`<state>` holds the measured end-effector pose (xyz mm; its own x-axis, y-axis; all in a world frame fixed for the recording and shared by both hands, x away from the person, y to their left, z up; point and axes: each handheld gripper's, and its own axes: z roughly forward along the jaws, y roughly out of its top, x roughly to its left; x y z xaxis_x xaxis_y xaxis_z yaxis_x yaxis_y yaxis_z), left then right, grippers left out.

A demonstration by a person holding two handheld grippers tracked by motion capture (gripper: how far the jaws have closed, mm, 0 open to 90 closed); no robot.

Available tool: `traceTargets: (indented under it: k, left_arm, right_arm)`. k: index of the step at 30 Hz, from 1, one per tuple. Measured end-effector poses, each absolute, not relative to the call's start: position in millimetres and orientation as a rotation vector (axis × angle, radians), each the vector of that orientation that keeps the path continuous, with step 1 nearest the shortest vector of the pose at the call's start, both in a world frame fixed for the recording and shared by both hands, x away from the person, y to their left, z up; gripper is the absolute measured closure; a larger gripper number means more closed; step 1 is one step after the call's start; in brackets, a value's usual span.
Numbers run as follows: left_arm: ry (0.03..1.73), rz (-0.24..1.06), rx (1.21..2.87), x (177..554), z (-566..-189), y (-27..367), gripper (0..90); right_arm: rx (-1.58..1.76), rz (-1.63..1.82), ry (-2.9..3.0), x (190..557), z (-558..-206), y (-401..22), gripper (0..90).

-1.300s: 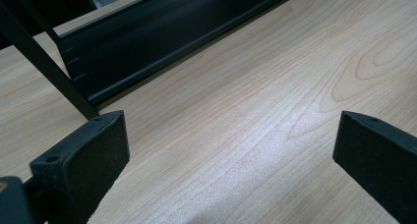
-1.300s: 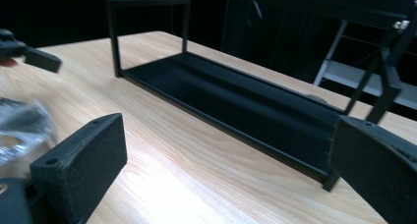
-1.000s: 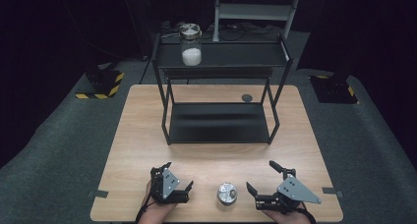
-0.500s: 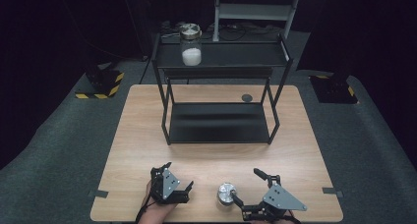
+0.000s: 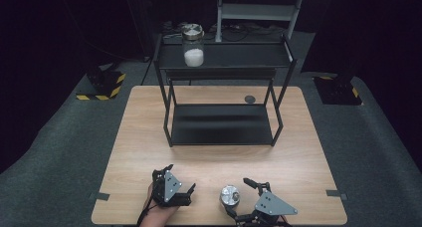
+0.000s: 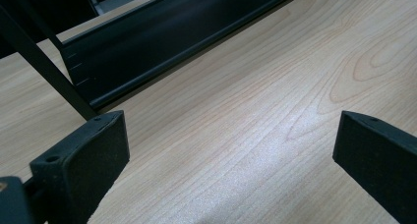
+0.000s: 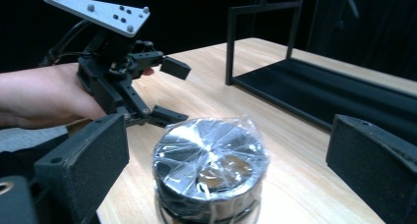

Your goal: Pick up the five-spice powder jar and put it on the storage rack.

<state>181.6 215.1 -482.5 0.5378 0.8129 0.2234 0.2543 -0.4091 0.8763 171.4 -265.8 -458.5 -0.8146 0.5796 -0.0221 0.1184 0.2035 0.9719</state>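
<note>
Right gripper [image 5: 242, 196]: has come across the near edge of the table [image 5: 149, 137] toward the wrapped jar [image 5: 230, 196], moving leftward and a little lower than in the two earlier high views. EARLIER position was near the right near corner, well apart from the jar; now just beside it.
Right jaws: apart, and they have just been closing slightly. In the right gripper view the jar [image 7: 210, 170] stands between them with a gap on each side (pads not touching it).
Wrapped jar: upright on the table near the middle of the near edge, a metal-looking lid under clear film. It has not shifted across the three high views.
Left gripper [image 5: 180, 187]: at the near edge, left of the jar, unchanged in place. Jaws apart with bare wood between them in the left gripper view; nothing held.
Shelf rack [image 5: 224, 122]: toward the far edge of the table, lower shelf bare; a second jar [image 5: 193, 44] with white contents sits at the left end of the top shelf, untouched.
Reading: the approach looks finished and the grasp is starting (judgement). The jaws straddle the jar, so closing them fully should secure it.
Watch: the film may be slippery, so the grip should sit on the body, below the lid.
</note>
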Motion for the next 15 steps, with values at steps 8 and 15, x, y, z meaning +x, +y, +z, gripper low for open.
traceTargets:
  k: [8, 15]
  left_arm:
    - [0.869, 0.834, 1.929, 182, -483, 216, 0.7]
    - [0.867, 0.836, 1.931, 181, -483, 215, 0.8]
  right_arm:
    - [0.657, 1.656, 2.131, 176, -468, -262, 13.6]
    - [0.676, 1.658, 2.153, 181, -474, -261, 20.6]
